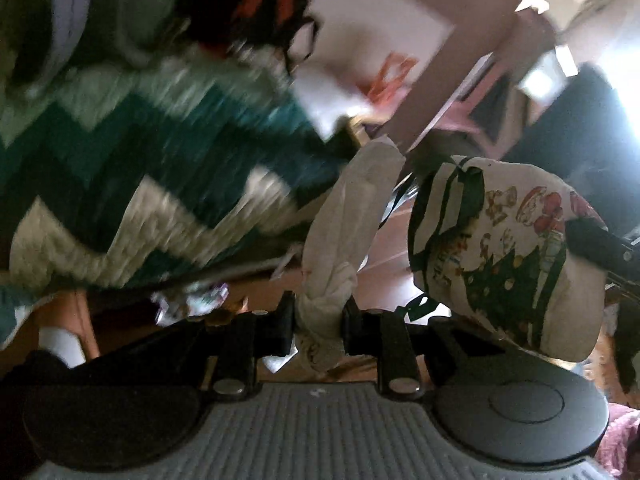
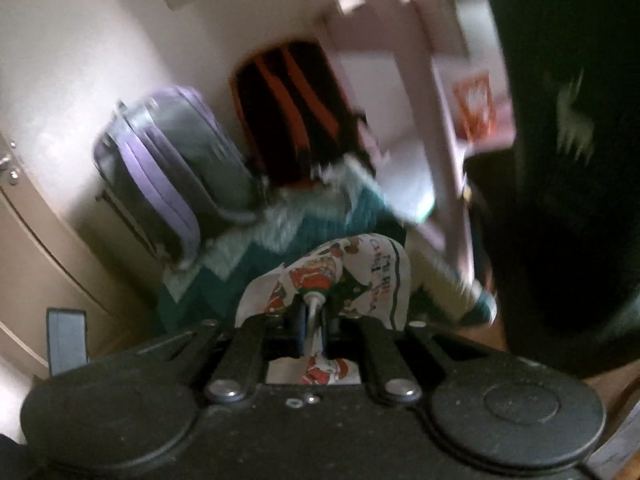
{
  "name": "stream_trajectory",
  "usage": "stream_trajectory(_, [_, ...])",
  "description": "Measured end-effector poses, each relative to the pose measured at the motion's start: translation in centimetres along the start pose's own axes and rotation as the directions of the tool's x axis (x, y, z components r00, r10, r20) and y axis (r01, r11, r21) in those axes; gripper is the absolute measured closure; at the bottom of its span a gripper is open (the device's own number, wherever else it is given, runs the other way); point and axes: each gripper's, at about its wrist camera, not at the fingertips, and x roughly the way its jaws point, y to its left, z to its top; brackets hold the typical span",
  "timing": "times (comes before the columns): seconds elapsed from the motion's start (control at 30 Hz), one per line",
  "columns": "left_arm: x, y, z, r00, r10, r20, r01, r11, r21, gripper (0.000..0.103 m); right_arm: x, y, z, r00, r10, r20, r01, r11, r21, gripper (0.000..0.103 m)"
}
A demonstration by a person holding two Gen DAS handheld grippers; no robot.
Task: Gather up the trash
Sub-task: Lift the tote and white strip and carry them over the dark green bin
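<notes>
Left gripper (image 1: 319,320): jaws clamped on a knotted cream cloth (image 1: 344,240), which rises from the jaws up and to the right. Both views are blurred.

Right gripper (image 2: 311,320): jaws nearly together, pinching a fold of a white Christmas-print cloth (image 2: 352,280) with Santa figures, a green tree and red lettering. In the left wrist view the same printed cloth (image 1: 508,264) hangs bunched just right of the cream cloth, with the dark fingers of the right gripper (image 1: 592,248) on its right edge.

Behind both cloths lies a teal-and-cream zigzag blanket (image 1: 132,184). Above it stand a grey-and-purple suitcase (image 2: 168,168) and a black-and-orange bag (image 2: 292,112) against a pale wall (image 2: 80,40). A pinkish furniture frame (image 2: 420,92) runs at right.
</notes>
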Motion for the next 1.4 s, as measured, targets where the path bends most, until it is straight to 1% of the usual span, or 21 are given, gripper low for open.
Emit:
stream_trajectory(0.17, [-3.9, -5.1, 2.6, 0.995, -0.063, 0.079, 0.058, 0.996, 0.061, 0.081, -6.1, 1.1, 3.0, 0.993, -0.002, 0.122, 0.01, 0.998, -0.068, 0.097])
stream_trajectory(0.3, [-6.0, -9.4, 4.9, 0.986, -0.114, 0.119, 0.099, 0.988, 0.118, 0.081, -10.2, 1.6, 6.3, 0.976, -0.01, 0.219, 0.034, 0.994, -0.107, 0.097])
stream_trajectory(0.43, [-7.9, -14.1, 7.3, 0.972, -0.156, 0.174, 0.121, 0.973, 0.196, 0.081, -14.1, 1.4, 9.8, 0.945, -0.035, 0.326, 0.078, 0.99, -0.119, 0.097])
stream_trajectory(0.6, [-10.1, -20.7, 10.9, 0.949, -0.22, 0.226, 0.151, 0.946, 0.286, 0.081, -18.5, 0.3, 14.7, 0.892, -0.067, 0.446, 0.131, 0.985, -0.115, 0.097])
stream_trajectory(0.73, [-11.0, -25.6, 13.0, 0.933, -0.251, 0.258, 0.15, 0.923, 0.354, 0.081, -20.5, -1.5, 17.6, 0.855, -0.112, 0.507, 0.184, 0.978, -0.094, 0.097])
stream_trajectory(0.83, [-10.7, -29.3, 14.2, 0.926, -0.274, 0.26, 0.159, 0.907, 0.389, 0.081, -21.0, -3.5, 19.1, 0.836, -0.156, 0.526, 0.215, 0.975, -0.054, 0.097])
stream_trajectory(0.9, [-10.1, -31.2, 14.8, 0.926, -0.281, 0.253, 0.164, 0.902, 0.399, 0.081, -21.1, -5.1, 19.6, 0.831, -0.182, 0.525, 0.229, 0.973, -0.025, 0.097])
stream_trajectory(0.97, [-9.0, -32.8, 15.4, 0.927, -0.297, 0.227, 0.192, 0.899, 0.394, 0.081, -21.0, -7.2, 19.7, 0.83, -0.214, 0.515, 0.243, 0.97, 0.011, 0.097])
stream_trajectory(1.1, [-5.8, -35.6, 15.8, 0.943, -0.274, 0.188, 0.18, 0.896, 0.405, 0.081, -19.8, -11.2, 19.3, 0.846, -0.254, 0.468, 0.248, 0.966, 0.076, 0.097])
stream_trajectory(1.2, [-3.2, -36.9, 16.0, 0.957, -0.244, 0.155, 0.161, 0.896, 0.414, 0.081, -17.8, -14.2, 19.0, 0.879, -0.28, 0.385, 0.255, 0.96, 0.116, 0.097])
stream_trajectory(1.27, [-1.6, -37.4, 16.2, 0.966, -0.224, 0.132, 0.15, 0.895, 0.419, 0.081, -16.5, -15.4, 18.7, 0.902, -0.295, 0.316, 0.276, 0.955, 0.107, 0.097])
stream_trajectory(1.33, [-0.4, -37.8, 16.2, 0.97, -0.212, 0.12, 0.14, 0.89, 0.434, 0.081, -15.4, -16.2, 18.7, 0.913, -0.312, 0.263, 0.299, 0.95, 0.089, 0.097])
stream_trajectory(1.4, [0.7, -38.2, 16.4, 0.974, -0.199, 0.104, 0.134, 0.886, 0.444, 0.081, -14.5, -16.7, 18.9, 0.929, -0.307, 0.207, 0.302, 0.952, 0.059, 0.097])
